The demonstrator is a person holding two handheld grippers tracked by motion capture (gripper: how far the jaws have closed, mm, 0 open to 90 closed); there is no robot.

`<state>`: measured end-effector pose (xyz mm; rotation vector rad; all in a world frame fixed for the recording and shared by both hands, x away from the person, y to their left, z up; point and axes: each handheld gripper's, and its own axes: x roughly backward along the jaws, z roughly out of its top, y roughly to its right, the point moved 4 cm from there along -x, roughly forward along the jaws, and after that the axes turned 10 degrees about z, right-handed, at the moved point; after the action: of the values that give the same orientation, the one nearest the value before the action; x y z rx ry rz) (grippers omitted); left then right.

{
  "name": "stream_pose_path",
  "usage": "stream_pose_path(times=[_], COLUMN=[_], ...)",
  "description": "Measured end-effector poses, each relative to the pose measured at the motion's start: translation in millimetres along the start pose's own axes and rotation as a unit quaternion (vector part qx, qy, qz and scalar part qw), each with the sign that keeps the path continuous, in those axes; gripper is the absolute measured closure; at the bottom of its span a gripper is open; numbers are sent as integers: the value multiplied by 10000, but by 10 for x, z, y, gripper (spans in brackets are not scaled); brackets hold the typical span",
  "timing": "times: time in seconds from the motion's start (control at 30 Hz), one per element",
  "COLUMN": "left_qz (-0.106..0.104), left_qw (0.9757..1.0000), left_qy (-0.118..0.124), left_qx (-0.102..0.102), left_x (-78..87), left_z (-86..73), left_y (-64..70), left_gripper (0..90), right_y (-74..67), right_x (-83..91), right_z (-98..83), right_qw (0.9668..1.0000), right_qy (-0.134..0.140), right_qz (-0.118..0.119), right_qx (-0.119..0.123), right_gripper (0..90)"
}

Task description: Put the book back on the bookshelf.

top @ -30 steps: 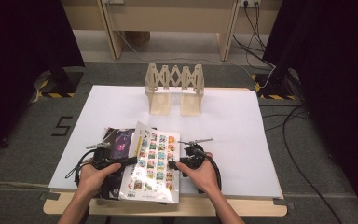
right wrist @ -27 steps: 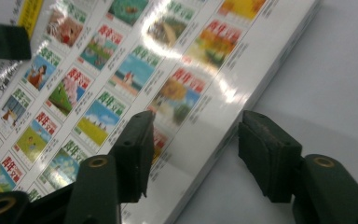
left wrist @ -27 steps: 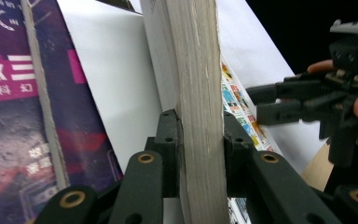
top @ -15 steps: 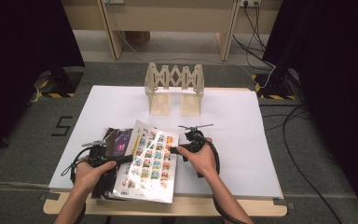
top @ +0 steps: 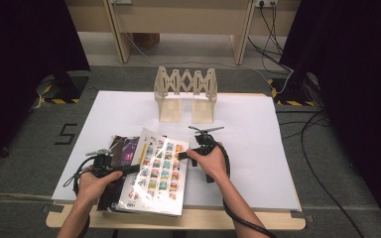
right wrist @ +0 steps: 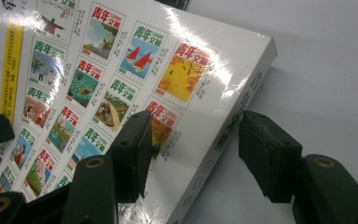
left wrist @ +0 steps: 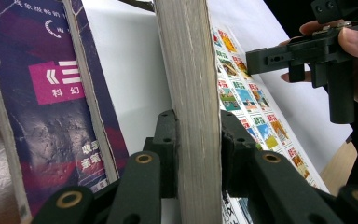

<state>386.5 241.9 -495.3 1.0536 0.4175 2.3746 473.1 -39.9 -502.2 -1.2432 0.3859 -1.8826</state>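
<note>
Left gripper (left wrist: 198,154) pinches the white book (left wrist: 193,70) by its page edge, pads pressed on both sides. Right gripper (right wrist: 193,144) jaws spread, the book's spine corner between them, purple book (left wrist: 51,93) left of the left jaws

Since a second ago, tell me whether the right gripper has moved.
Yes. The right gripper moved up the high view, toward the wooden rack.
</note>
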Motion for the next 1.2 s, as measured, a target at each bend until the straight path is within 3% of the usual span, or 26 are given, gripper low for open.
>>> stream_pose_path(times=[0.67,0.93,1.03,1.2], left_qz=[50,127,180,186], left_qw=[10000,9997,9995,9994], left_qy=[-28,-43,-123,-168], left_qx=[-51,-193,-230,-235], left_x=[-14,-11,-9,-6], left_z=[-5,1,-1,-8], left_y=[-19,-4,-28,-64], left_gripper=[691,685,674,665], right_y=[48,72,36,-70], right_x=[-101,-92,-15,-8], right_z=[95,92,121,194], right_qw=[9986,9957,9949,9969], right_qy=[-34,184,398,478], right_qz=[242,309,390,293], right_qx=[-466,-855,-845,-558], right_gripper=[399,489,583,594])
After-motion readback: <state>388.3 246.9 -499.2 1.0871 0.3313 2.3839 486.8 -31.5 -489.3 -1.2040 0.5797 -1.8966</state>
